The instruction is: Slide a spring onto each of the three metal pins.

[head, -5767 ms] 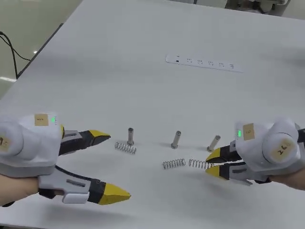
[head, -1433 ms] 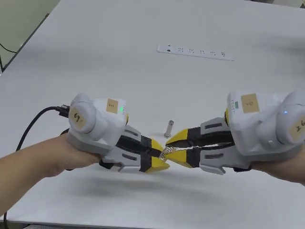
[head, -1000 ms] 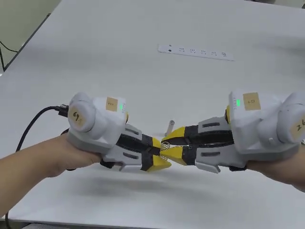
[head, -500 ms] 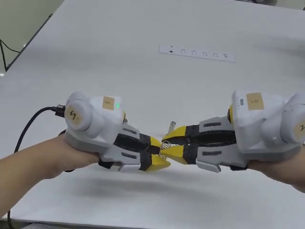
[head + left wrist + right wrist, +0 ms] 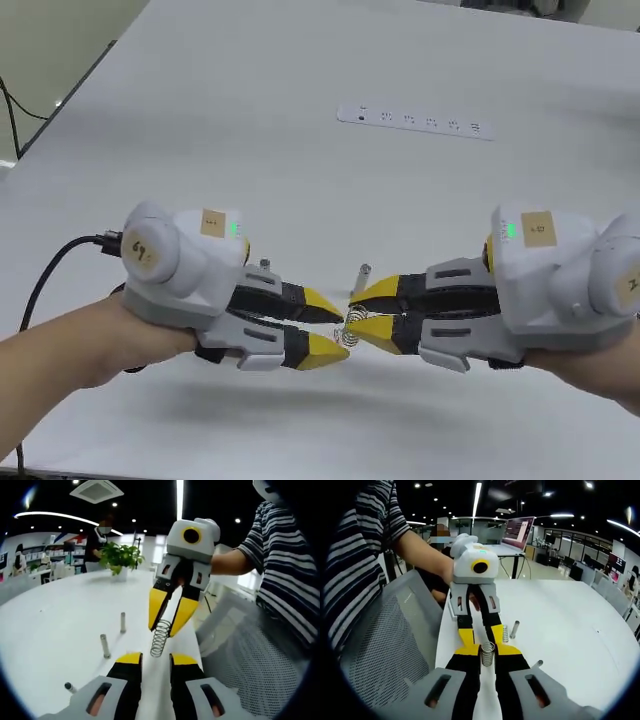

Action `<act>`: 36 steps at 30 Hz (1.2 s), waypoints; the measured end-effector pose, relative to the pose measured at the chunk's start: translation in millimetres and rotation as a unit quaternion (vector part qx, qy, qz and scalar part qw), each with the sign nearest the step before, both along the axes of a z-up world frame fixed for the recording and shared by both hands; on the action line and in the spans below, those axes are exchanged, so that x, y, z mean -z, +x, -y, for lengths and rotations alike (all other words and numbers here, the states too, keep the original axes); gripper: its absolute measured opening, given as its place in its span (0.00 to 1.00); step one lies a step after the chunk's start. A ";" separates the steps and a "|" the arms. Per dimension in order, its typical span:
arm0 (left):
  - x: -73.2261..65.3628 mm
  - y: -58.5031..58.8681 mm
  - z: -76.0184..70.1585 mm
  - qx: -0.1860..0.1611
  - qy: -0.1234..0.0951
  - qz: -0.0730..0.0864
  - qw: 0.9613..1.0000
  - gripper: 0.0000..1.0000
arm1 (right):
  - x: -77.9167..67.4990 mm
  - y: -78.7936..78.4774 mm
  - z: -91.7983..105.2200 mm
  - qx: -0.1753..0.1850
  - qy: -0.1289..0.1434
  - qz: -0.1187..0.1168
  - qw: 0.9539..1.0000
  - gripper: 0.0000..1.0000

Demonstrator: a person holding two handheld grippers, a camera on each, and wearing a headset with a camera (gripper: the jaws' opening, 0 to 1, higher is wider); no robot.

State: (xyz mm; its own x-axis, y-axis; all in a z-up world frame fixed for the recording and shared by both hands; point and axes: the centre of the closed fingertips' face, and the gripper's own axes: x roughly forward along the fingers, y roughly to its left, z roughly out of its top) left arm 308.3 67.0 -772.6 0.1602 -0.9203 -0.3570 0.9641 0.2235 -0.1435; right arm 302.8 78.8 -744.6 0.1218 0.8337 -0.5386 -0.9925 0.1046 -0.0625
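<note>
White and mostly bare, the desk [image 5: 300, 150] has a power strip [image 5: 415, 121] lying far beyond both tools. The right tool [image 5: 352, 312] is closed on one end of a spring [image 5: 160, 637] and holds it clear of the desk, pointing at the left tool [image 5: 156, 659]. The left tool's jaws stand parted, with the spring's free end just in front of the gap; they do not look to be gripping it.

In the left gripper view, three pins stand upright to the left of that tool: the near pin [image 5: 70, 686], the middle pin [image 5: 104, 646] and the far pin [image 5: 122, 622]. All three look bare. In the right gripper view, a second spring [image 5: 505, 633] sits just beside a pin ahead of the right tool, next to it and not over it. I cannot place a third spring.

By my reading the task is barely begun: one spring is in hand, none is seated, and all three pins are left to do.
</note>
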 end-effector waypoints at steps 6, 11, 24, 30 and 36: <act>5.6 0.0 -20.7 -0.021 0.006 -0.013 1.000 0.19 | 0.6 4.2 4.6 0.008 -0.006 0.007 1.000 0.07; 1.8 1.9 -34.5 -0.045 -0.001 -0.014 0.999 0.26 | 1.8 6.2 7.5 0.015 -0.007 0.007 1.000 0.07; 1.9 5.4 -73.7 -0.105 -0.004 -0.016 0.994 0.47 | 0.0 12.9 14.9 0.031 -0.009 0.014 0.999 0.07; 2.0 12.1 -93.6 -0.141 -0.006 -0.008 0.990 0.62 | 2.5 15.3 21.4 0.042 -0.010 0.013 0.999 0.07; 1.0 15.7 -102.5 -0.161 -0.009 -0.004 0.987 0.73 | 5.1 17.5 25.8 0.054 -0.012 0.013 0.998 0.07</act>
